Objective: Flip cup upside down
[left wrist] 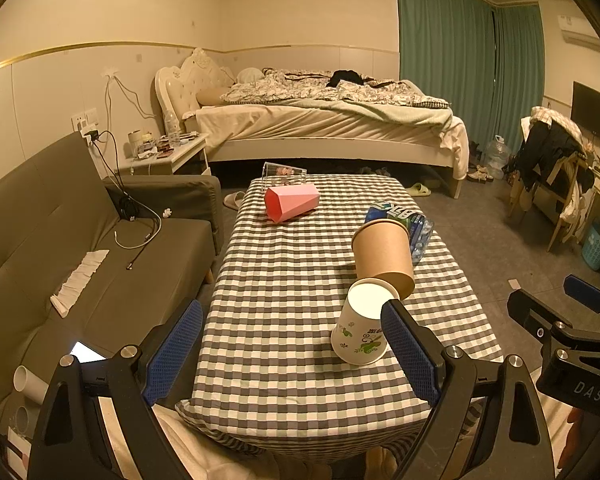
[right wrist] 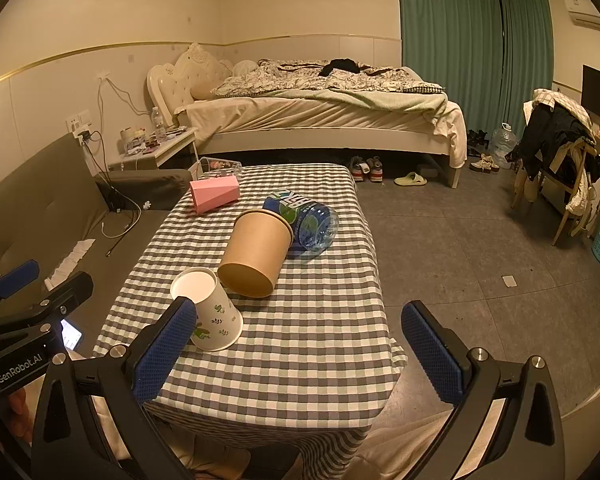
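Observation:
A white paper cup point(left wrist: 362, 326) with green leaf print stands upside down on the checked table point(left wrist: 284, 300), base up. It also shows in the right wrist view point(right wrist: 210, 312). A brown paper cup point(left wrist: 384, 254) lies on its side just behind it, touching it; in the right wrist view point(right wrist: 256, 254) its base faces me. My left gripper point(left wrist: 292, 352) is open and empty, its right finger next to the white cup. My right gripper point(right wrist: 300, 354) is open and empty, its left finger in front of the white cup.
A pink faceted cup point(left wrist: 292, 202) lies on its side at the table's far end, with a clear box point(left wrist: 284, 174) behind it. A blue water bottle point(right wrist: 308, 220) lies behind the brown cup. A grey sofa point(left wrist: 80, 248) is on the left, a bed point(left wrist: 320, 128) beyond.

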